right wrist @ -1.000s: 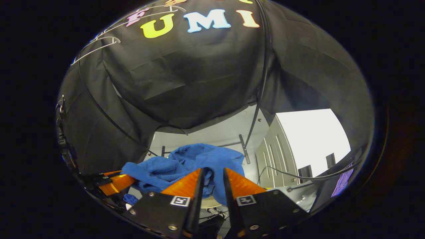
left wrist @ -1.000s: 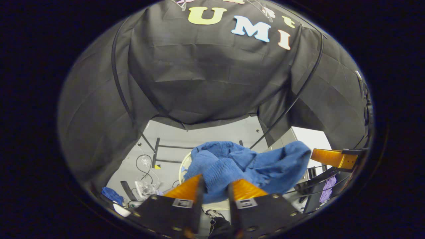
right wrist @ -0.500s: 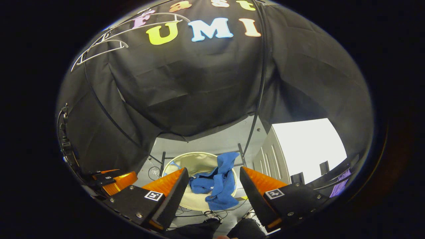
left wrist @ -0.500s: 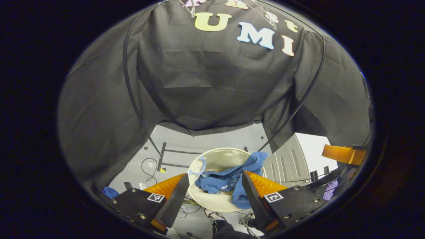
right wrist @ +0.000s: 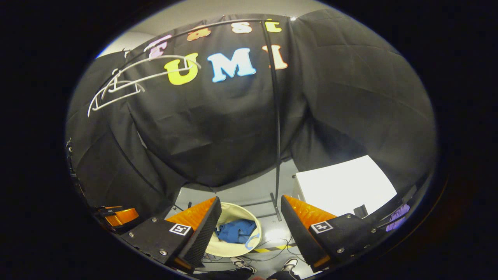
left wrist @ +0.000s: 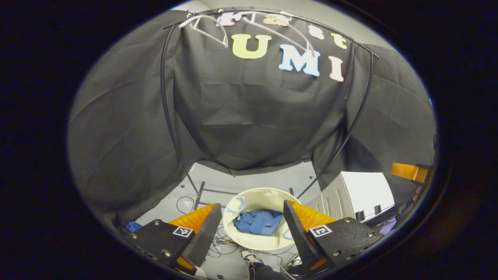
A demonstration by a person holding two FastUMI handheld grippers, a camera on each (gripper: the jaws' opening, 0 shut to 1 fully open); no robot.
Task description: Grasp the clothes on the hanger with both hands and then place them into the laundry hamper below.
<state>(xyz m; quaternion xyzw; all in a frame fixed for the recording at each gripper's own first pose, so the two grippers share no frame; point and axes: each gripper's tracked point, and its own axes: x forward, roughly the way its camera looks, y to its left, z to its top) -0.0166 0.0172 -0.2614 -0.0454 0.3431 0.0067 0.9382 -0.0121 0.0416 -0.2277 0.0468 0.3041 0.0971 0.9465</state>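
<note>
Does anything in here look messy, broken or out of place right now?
Mostly tidy: the blue garment lies crumpled inside the laundry hamper, and the white hangers hang bare. The only mess is loose cables tangled on the floor beside the hamper, near the person's shoes.

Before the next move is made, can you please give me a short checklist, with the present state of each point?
1. Blue clothes lie inside the laundry hamper: ok.
2. No cloth hangs over the hamper's rim: ok in the left gripper view; the near side is partly hidden in the right gripper view.
3. Left gripper is open and holds nothing: ok.
4. Right gripper is open and holds nothing: ok.
5. White hangers on the rail are bare: ok.
6. Other clothes remain to collect: cannot tell; a blue item lies on the floor at the left.
</note>
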